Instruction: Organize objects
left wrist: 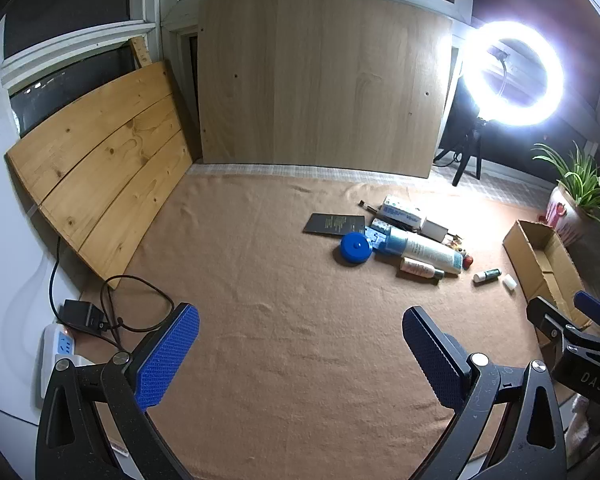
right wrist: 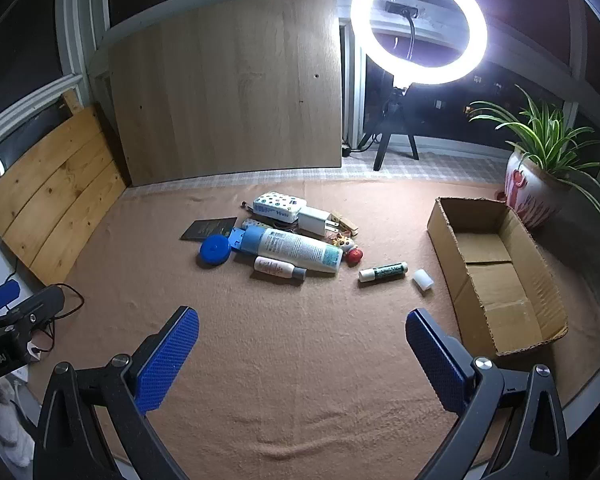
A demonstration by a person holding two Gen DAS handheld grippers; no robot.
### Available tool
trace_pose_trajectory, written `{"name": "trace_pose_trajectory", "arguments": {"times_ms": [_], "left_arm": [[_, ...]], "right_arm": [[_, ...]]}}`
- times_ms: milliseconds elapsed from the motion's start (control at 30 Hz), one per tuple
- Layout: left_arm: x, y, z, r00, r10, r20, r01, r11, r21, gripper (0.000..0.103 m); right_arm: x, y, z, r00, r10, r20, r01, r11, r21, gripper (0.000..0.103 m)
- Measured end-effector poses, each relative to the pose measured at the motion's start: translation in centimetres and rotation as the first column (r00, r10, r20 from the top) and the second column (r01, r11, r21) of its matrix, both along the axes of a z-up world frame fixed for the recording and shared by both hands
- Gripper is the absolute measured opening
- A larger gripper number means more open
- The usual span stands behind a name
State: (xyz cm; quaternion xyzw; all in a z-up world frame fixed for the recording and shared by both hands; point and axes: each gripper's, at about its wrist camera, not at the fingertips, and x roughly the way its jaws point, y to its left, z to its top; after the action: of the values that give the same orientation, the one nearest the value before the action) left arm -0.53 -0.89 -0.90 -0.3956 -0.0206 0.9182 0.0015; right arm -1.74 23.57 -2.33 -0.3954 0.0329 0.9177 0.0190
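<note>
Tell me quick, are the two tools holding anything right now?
Left tool: open wide, holding nothing, only the brown cloth between its pads.
Right tool: open wide, holding nothing, hovering short of the pile of things.

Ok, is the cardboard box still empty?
Empty: the cardboard box lies open-topped, showing only its bare bottom flaps; nothing inside.
</note>
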Motion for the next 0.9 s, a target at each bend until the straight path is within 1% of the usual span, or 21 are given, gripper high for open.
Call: {"name": "trace_pose_trajectory", "arguments": {"times_ms": [900], "left_arm": [[-1.2,0.0,-0.7,1.000,0.000,0.012,0.000,1.000,0.004,0.103]], "right_arm": [[-0.8,-0.3,-0.5,0.999,0.027,0.017,-0.027,1.000,-0.010,0.102]]}}
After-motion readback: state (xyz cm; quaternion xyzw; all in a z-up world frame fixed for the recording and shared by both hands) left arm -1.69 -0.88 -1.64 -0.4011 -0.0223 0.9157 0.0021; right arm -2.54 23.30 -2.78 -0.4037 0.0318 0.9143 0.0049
